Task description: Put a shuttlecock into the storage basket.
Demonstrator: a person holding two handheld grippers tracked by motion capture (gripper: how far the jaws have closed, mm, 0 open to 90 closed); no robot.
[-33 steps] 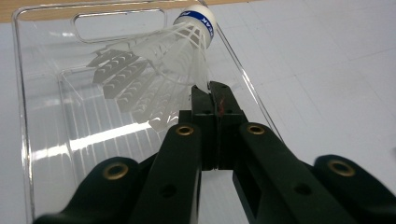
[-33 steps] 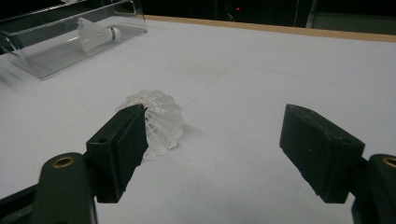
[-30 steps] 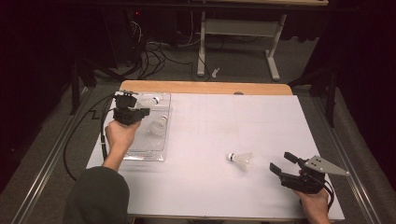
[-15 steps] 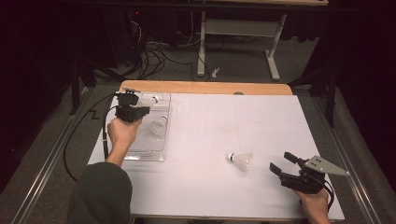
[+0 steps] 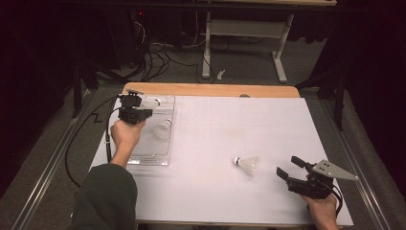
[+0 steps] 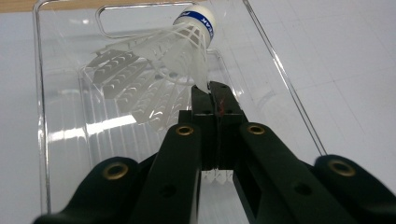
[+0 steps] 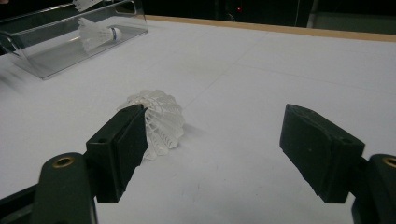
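— White plastic, that feathered shuttlecock with the blue-banded cork (image 6: 187,42) in your left gripper (image 6: 215,88): where do you have it?

— Your left jaws are pressed together on the rim of its skirt, so it hangs from the tips over the clear plastic tray (image 5: 170,125) at the table's left edge. Its cork points up and away from you in the left gripper view, and its long axis tilts rather than standing upright. A second white shuttlecock (image 5: 163,129) already lies inside that tray.

— And the loose one?

— That third white shuttlecock (image 5: 246,165) lies on its side on the white table cover (image 5: 268,124), well apart from the tray. Its cork points toward the tray side and its skirt opens toward your right gripper (image 5: 290,168), which is clearly the nearer hand.

— How do the right fingers stand?

— Spread wide, with nothing between them. In the right gripper view the skirt sits just past your left-hand pad (image 7: 122,140), so the shuttlecock lies off-centre, not between the pads.

— So what does the next reach turn on?

— Probably on shifting the right gripper toward that side, so the skirt's rim comes between the pads across its long axis.
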